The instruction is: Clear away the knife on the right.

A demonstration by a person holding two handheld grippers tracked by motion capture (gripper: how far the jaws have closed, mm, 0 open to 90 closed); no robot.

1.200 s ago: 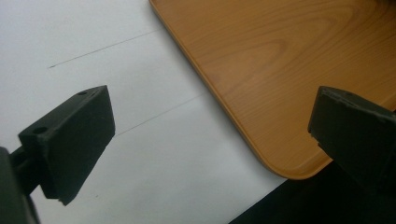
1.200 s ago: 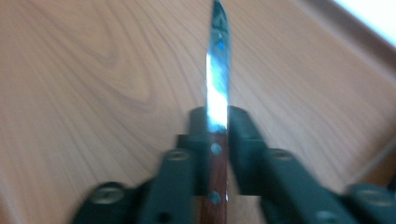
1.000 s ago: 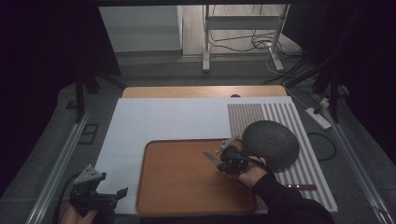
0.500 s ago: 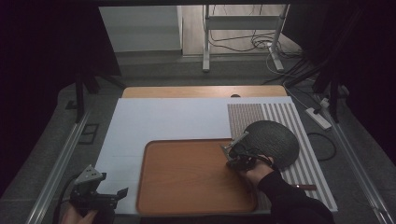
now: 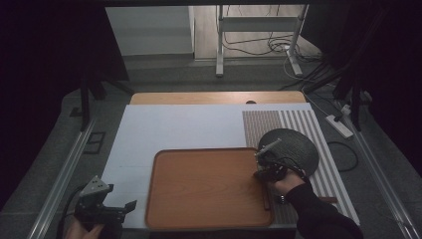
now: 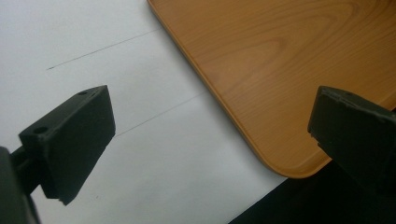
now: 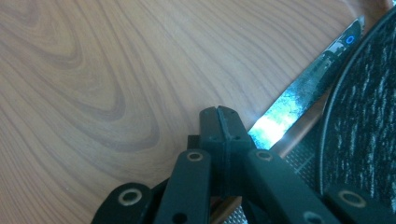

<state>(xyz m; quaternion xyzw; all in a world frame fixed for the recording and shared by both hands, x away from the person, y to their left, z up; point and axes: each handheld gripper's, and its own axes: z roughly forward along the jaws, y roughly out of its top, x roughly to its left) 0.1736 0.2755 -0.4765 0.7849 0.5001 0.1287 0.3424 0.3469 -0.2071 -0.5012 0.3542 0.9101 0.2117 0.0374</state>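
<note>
My right gripper (image 5: 263,168) is at the right edge of the wooden tray (image 5: 199,199), beside a dark round plate (image 5: 293,147). In the right gripper view its jaws (image 7: 219,116) are pressed together. A shiny knife blade (image 7: 303,88) runs out from under the jaw tips toward the plate's rim (image 7: 364,116), and nothing shows between the tips. My left gripper (image 5: 127,206) hovers low near the table's front left corner. It is open, with the white table sheet (image 6: 154,154) and the tray's corner (image 6: 280,140) between its jaws.
The plate rests on a striped placemat (image 5: 278,122) at the right. A thin brown item (image 5: 328,200) lies on the mat near the sleeve. The white sheet (image 5: 174,129) covers the table behind and left of the tray. Metal rails run along both table sides.
My right gripper has moved to the right, from the tray's inner right part to its right edge beside the plate. The left gripper has stayed put.
</note>
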